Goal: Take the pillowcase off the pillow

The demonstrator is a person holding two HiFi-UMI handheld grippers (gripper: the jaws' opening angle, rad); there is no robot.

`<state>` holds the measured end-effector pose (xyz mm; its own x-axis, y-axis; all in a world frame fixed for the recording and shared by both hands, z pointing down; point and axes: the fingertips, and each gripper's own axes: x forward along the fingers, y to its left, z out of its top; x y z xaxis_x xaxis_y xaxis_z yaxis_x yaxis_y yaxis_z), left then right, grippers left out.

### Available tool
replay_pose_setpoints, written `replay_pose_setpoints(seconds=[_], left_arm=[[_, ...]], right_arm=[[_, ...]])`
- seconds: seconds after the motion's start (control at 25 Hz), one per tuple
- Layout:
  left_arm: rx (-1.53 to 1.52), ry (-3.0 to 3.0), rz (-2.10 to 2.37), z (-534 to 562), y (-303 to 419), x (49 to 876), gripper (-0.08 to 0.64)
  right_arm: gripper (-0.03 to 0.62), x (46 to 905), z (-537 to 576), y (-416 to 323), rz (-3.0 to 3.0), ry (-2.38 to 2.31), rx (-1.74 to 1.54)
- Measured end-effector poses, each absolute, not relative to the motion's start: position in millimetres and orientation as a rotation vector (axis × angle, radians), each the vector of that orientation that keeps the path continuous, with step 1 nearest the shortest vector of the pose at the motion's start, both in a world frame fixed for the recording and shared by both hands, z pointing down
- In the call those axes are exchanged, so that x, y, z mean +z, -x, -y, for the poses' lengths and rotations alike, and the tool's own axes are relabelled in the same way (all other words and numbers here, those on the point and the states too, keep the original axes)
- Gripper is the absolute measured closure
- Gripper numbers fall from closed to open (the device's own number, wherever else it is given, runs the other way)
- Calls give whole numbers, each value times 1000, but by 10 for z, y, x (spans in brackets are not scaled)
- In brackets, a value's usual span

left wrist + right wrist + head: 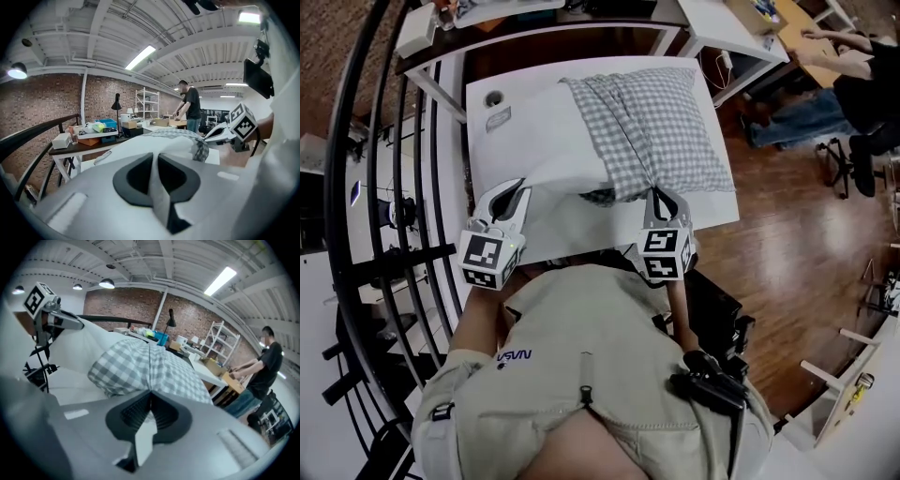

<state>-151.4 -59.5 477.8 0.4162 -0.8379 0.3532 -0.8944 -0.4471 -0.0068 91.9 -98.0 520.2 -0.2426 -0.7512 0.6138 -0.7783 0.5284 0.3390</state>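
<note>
Head view is showing one checked pillowcase (652, 131) lying on the far-right part of the table (719, 208), with one white pillow (553, 141) sticking out of it toward the table's left side. Two grippers are working at the table's near edge. The left gripper (508, 194) is pinching white pillow fabric and the right gripper (664, 199) is biting the checked cloth, both sets of jaws clamped tight. I'm reading this as the grip-and-separate step, since the case is covering a good part of the pillow. Next move is calling for pulling the two apart, pillow one way and case the other, while holding both pinches firm.
</note>
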Motion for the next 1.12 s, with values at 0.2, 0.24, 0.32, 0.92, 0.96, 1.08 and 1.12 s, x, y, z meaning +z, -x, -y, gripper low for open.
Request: replay_pose_setpoints(seconds=[0.2, 0.24, 0.32, 0.92, 0.96, 1.08, 1.12], left_arm=[[363, -2368, 1571, 527, 1738, 4871, 538], [354, -2342, 1572, 501, 1778, 4929, 538], [353, -2299, 1566, 438, 1811, 5076, 538], [413, -2230, 1349, 135, 1341, 5641, 421], [427, -2252, 1334, 95, 1296, 5558, 406], [447, -2317, 1334, 51, 1180, 5271, 396], [442, -2345, 1345, 71, 1135, 5164, 396]], right_arm=[[584, 5349, 1167, -1374, 1872, -1302, 18], [584, 5430, 1197, -1478, 1844, -1310, 32], [584, 5620, 1241, -1684, 1787, -1315, 55], [480, 5959, 1035, -1833, 1916, -1107, 407], [479, 5889, 1026, -1812, 1949, -1084, 423], [479, 5572, 1082, -1663, 2074, -1060, 419], [479, 5443, 1136, -1595, 2119, -1064, 408]])
